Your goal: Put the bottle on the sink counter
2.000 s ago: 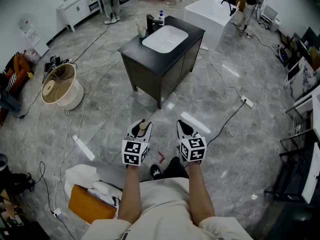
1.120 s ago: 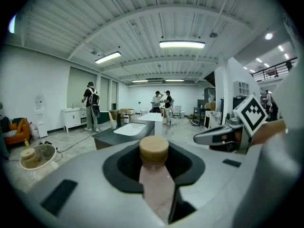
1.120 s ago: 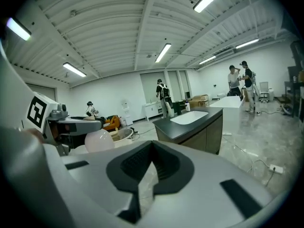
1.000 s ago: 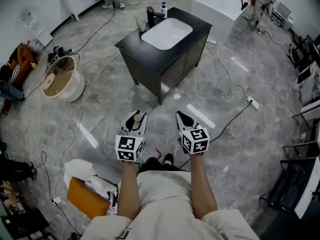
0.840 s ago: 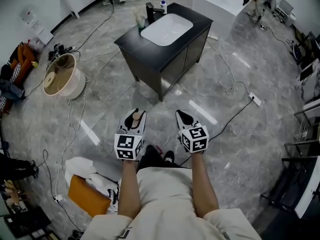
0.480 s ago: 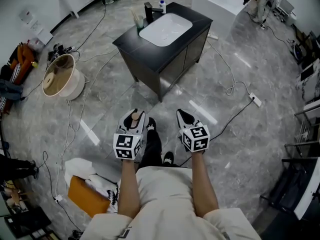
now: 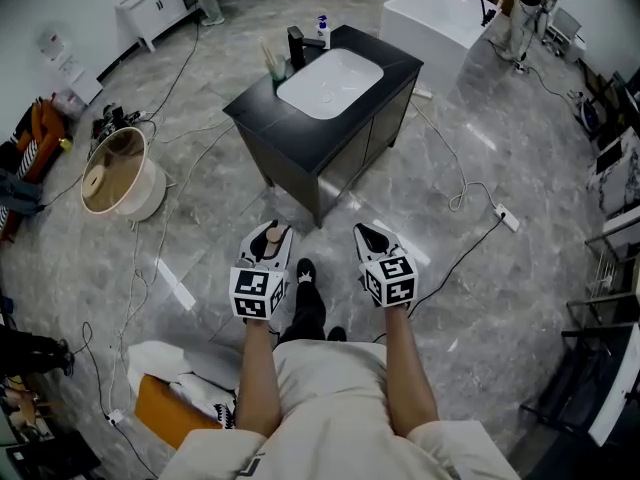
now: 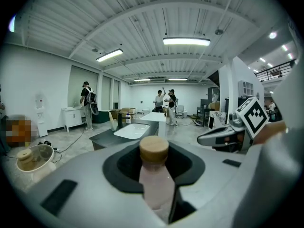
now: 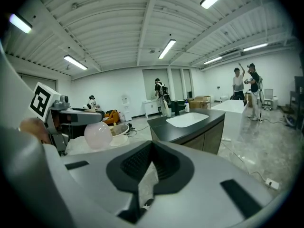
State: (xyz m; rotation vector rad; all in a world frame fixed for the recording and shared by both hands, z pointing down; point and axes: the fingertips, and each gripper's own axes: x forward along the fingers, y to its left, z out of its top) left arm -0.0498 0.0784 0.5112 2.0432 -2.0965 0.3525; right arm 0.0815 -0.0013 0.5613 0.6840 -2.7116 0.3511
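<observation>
A pale pink bottle with a tan cap stands upright between the jaws of my left gripper, which is shut on it. In the head view the left gripper is held at waist height, with the bottle's cap showing at its tip. The black sink counter with a white basin stands on the floor ahead, well apart from both grippers. My right gripper is level with the left; its jaws meet with nothing in them. The right gripper view shows the bottle at left.
On the counter stand a black faucet, a cup and a small blue-capped bottle. A round tub sits at left and a white bathtub behind. Cables cross the grey floor. An orange bag lies at lower left. People stand far back.
The person has stepped toward the sink counter, and a foot now shows between the grippers. Both grippers keep their pose, the left still gripping the bottle.
</observation>
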